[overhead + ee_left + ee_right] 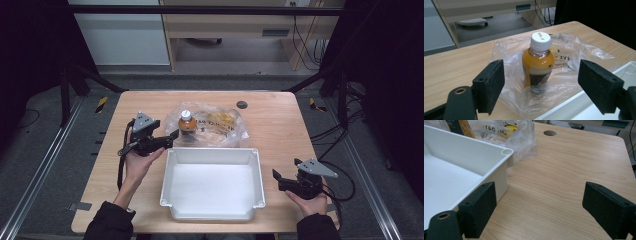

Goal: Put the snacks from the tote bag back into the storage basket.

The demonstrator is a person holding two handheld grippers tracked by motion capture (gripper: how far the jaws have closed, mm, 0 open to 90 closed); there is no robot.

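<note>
Bottle [538,61] is standing upright in the bag [574,53], just behind the tray [212,184]. Left claw [174,136], jaws spread, is lining up on it; probable next: advance, close below cap. Right claw [276,177] is waiting agape beside tray.

Even overhead light brightens the table [280,125] and white tray [212,212], which glares slightly. Frame edges in the high view fall into darkness. Shadows are soft. Both gripper views are sharp up close, softer in the background.
</note>
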